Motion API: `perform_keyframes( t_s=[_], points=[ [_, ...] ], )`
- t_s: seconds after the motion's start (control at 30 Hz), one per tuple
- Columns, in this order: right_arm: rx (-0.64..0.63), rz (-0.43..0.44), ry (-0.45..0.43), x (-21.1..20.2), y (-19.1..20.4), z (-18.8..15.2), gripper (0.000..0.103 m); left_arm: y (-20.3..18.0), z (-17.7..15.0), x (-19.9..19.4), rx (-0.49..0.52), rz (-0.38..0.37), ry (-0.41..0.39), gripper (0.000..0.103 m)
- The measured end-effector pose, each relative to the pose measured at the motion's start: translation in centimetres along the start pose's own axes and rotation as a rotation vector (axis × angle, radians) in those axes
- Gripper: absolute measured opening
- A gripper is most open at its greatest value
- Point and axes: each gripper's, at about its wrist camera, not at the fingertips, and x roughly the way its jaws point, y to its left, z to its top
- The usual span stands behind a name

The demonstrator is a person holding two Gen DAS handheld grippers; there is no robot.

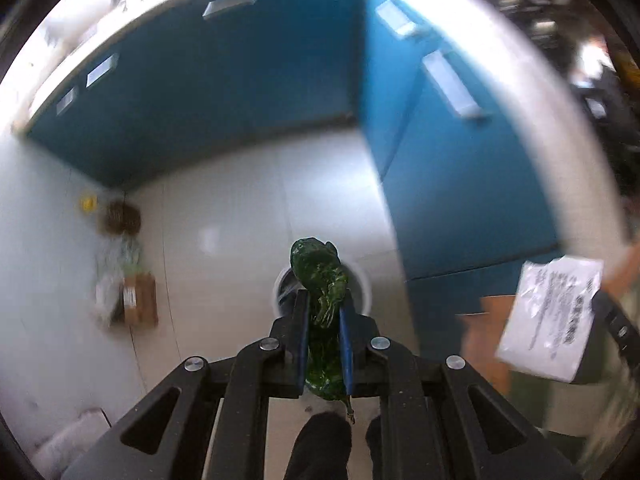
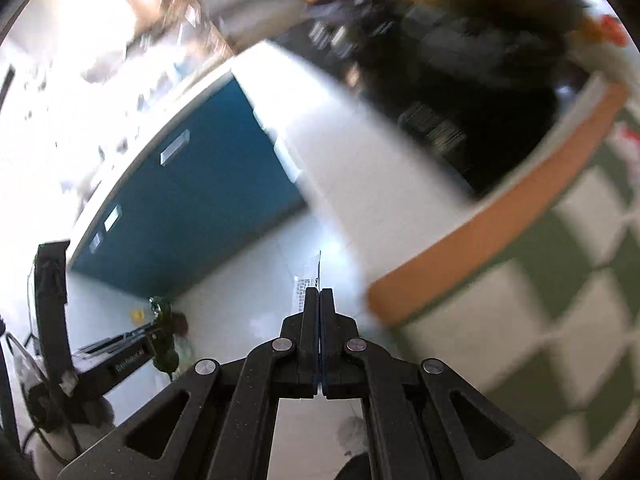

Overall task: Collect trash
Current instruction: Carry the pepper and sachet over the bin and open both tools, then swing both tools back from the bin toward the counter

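A: What's nearest in the left wrist view?

B: The left gripper [image 1: 324, 312]. Its fingers [image 1: 301, 320] are closed most of the way and pinch a crumpled green wrapper [image 1: 320, 276] between the blue pads. The wrapper sticks out past the tips and also hangs down behind them (shiny, like foil or plastic).

A: And beyond it?

B: Just past the tips, partly hidden by the wrapper, a round white bin [image 1: 362, 284] stands on the pale floor [image 1: 224, 240]. Far left on the floor lie a brown box [image 1: 140, 300], a dark round thing and something small and yellow, all too blurred to name. Farther back are blue cabinets [image 1: 224, 92] under a white counter [image 1: 500, 100].

A: The white sheet at right?

B: A printed white packet [image 1: 548, 316], held up at the right edge by the other gripper.

A: So the right one?

B: In its own view the right gripper [image 2: 320, 300] has its fingers pressed together with barely a slit between them, and the packet [image 2: 310, 276] shows edge-on, rising thinly from the tips. At left the left gripper [image 2: 160, 332] is seen from the side with the green wrapper [image 2: 164, 320] in it. Right of the tips is a green and white checked cloth [image 2: 560, 300] with an orange strip [image 2: 500, 216] (all heavily blurred). Farther off, the cabinets [image 2: 192, 208] and counter [image 2: 340, 140] again.
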Motion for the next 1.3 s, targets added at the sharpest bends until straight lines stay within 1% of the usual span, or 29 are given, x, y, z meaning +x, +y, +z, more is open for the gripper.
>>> perform_keyframes(
  t_s=[0.07, 0.1, 0.13, 0.17, 0.2, 0.23, 0.27, 0.3, 0.4, 0.43, 0.47, 0.53, 0.6, 0.67, 0.7, 0.77, 0.8, 0.83, 0.87, 0.9, 0.93, 0.97, 1.0, 1.03, 1.07, 1.1, 1.17, 1.23, 1.3],
  points=[
    [-0.021, -0.019, 0.051, 5.5, 1.4, -1.7, 0.000, 2.7, -0.6, 5.3, -0.038, -0.008, 0.054, 0.010],
    [-0.031, -0.034, 0.085, 9.2, 1.8, -2.8, 0.000, 3.8, -1.0, 8.3, -0.057, -0.031, 0.081, 0.010],
    [-0.037, -0.048, 0.102, 11.4, 2.0, -3.5, 0.000, 4.9, -1.6, 11.6, -0.079, -0.038, 0.112, 0.010],
    [-0.038, -0.070, 0.127, 15.2, 1.8, -4.8, 0.000, 5.8, -2.0, 14.5, -0.099, -0.053, 0.139, 0.010],
    [-0.035, -0.080, 0.150, 17.9, 1.7, -5.9, 0.000, 6.5, -2.5, 17.7, -0.118, -0.077, 0.170, 0.010],
    [-0.023, -0.099, 0.185, 22.2, 1.0, -7.5, 0.000, 7.3, -3.2, 21.6, -0.146, -0.096, 0.208, 0.010],
    [-0.013, -0.110, 0.207, 24.9, 0.5, -8.5, 0.000, 7.8, -3.7, 24.6, -0.162, -0.110, 0.234, 0.010],
    [0.001, -0.117, 0.239, 28.5, -0.4, -9.9, 0.000, 8.3, -4.4, 28.5, -0.178, -0.134, 0.269, 0.010],
    [0.025, -0.136, 0.310, 36.6, -2.4, -13.2, 0.000, 9.2, -6.0, 36.1, -0.212, -0.179, 0.344, 0.010],
    [0.025, -0.140, 0.324, 38.4, -2.8, -13.9, 0.000, 9.6, -6.5, 38.9, -0.228, -0.195, 0.372, 0.010],
    [0.024, -0.146, 0.339, 40.6, -3.2, -14.8, 0.000, 9.5, -6.8, 40.7, -0.232, -0.207, 0.389, 0.010],
    [0.015, -0.153, 0.356, 43.9, -3.5, -16.2, 0.000, 9.4, -7.1, 44.1, -0.225, -0.236, 0.397, 0.011],
    [0.001, -0.154, 0.381, 47.0, -3.7, -17.2, 0.000, 9.5, -7.2, 45.9, -0.230, -0.251, 0.401, 0.012],
    [-0.022, -0.148, 0.404, 49.2, -3.7, -17.4, 0.000, 9.2, -7.1, 47.1, -0.229, -0.267, 0.401, 0.014],
    [-0.032, -0.150, 0.422, 50.1, -3.8, -17.6, 0.000, 9.2, -7.0, 47.4, -0.228, -0.260, 0.406, 0.018],
    [-0.067, -0.180, 0.459, 51.7, -3.2, -17.9, 0.002, 8.9, -6.8, 47.4, -0.210, -0.246, 0.398, 0.036],
    [-0.093, -0.196, 0.482, 52.3, -2.9, -18.1, 0.005, 8.8, -6.8, 47.1, -0.198, -0.227, 0.382, 0.058],
    [-0.107, -0.207, 0.490, 52.7, -2.6, -18.1, 0.019, 8.7, -6.6, 46.8, -0.187, -0.208, 0.367, 0.081],
    [-0.115, -0.208, 0.488, 52.6, -2.6, -18.1, 0.031, 8.7, -6.5, 46.5, -0.176, -0.191, 0.353, 0.088],
    [-0.124, -0.209, 0.485, 52.4, -2.5, -18.1, 0.053, 8.6, -6.5, 45.9, -0.163, -0.170, 0.344, 0.090],
    [-0.134, -0.212, 0.483, 51.8, -2.5, -17.9, 0.065, 8.9, -6.5, 45.6, -0.155, -0.161, 0.343, 0.090],
    [-0.148, -0.219, 0.480, 51.4, -2.4, -17.7, 0.067, 8.9, -6.5, 45.0, -0.147, -0.152, 0.341, 0.091],
    [-0.161, -0.226, 0.478, 50.7, -2.4, -17.6, 0.070, 9.2, -6.5, 44.3, -0.141, -0.132, 0.335, 0.094],
    [-0.179, -0.235, 0.474, 49.8, -2.3, -17.3, 0.081, 9.2, -6.6, 43.5, -0.130, -0.107, 0.317, 0.097],
    [-0.196, -0.239, 0.469, 49.0, -2.0, -17.2, 0.090, 9.2, -6.6, 42.4, -0.117, -0.083, 0.293, 0.097],
    [-0.208, -0.241, 0.464, 48.1, -2.1, -16.8, 0.101, 9.2, -6.7, 41.2, -0.109, -0.057, 0.271, 0.097],
    [-0.248, -0.247, 0.445, 46.1, -1.4, -16.3, 0.103, 9.3, -7.0, 38.1, -0.094, -0.005, 0.219, 0.097],
    [-0.271, -0.248, 0.430, 44.2, -0.6, -15.9, 0.103, 9.3, -7.2, 35.5, -0.083, 0.033, 0.181, 0.097],
    [-0.292, -0.249, 0.409, 41.4, 0.1, -15.1, 0.103, 9.4, -7.5, 32.0, -0.089, 0.063, 0.149, 0.097]
  ],
)
